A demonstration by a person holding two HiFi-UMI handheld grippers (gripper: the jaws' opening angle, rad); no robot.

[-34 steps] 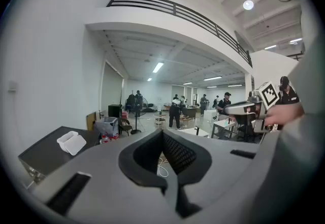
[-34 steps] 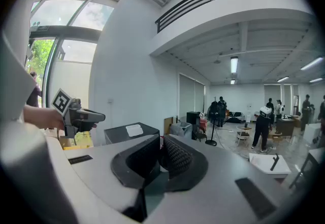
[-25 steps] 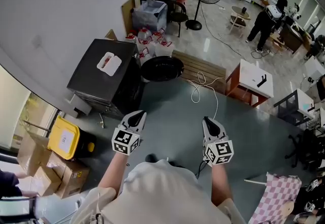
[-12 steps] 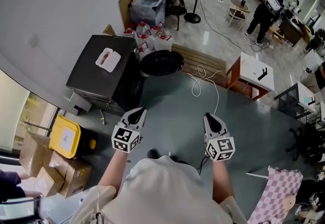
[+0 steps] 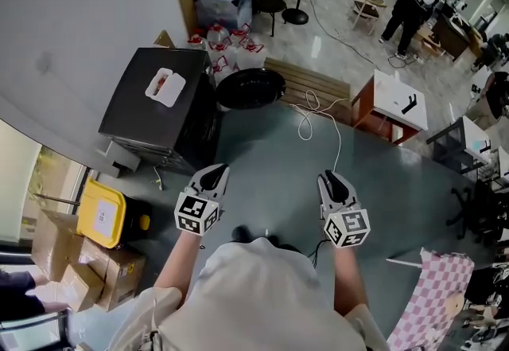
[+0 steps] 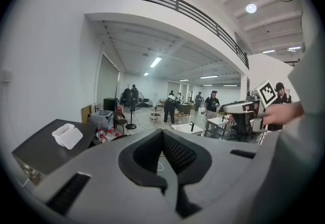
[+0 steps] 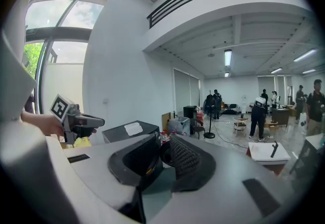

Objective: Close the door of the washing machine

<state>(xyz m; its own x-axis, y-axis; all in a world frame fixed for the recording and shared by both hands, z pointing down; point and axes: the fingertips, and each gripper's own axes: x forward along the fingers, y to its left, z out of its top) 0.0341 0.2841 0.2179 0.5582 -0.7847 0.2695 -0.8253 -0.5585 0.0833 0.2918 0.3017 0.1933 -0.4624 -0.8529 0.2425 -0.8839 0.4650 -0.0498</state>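
The washer (image 5: 155,107) sits at eleven o'clock, its door (image 5: 250,88) hanging open at twelve, well apart from both tongs. The left tongs (image 5: 213,174) are closed, empty; the right tongs (image 5: 332,180) are opening, empty. Approaching risks snagging the cable (image 5: 312,120), and a glancing push may not latch it.

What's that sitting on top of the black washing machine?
A white plastic tray lies on the flat top of the washing machine. Nothing else shows there; what the tray holds is too small to tell.
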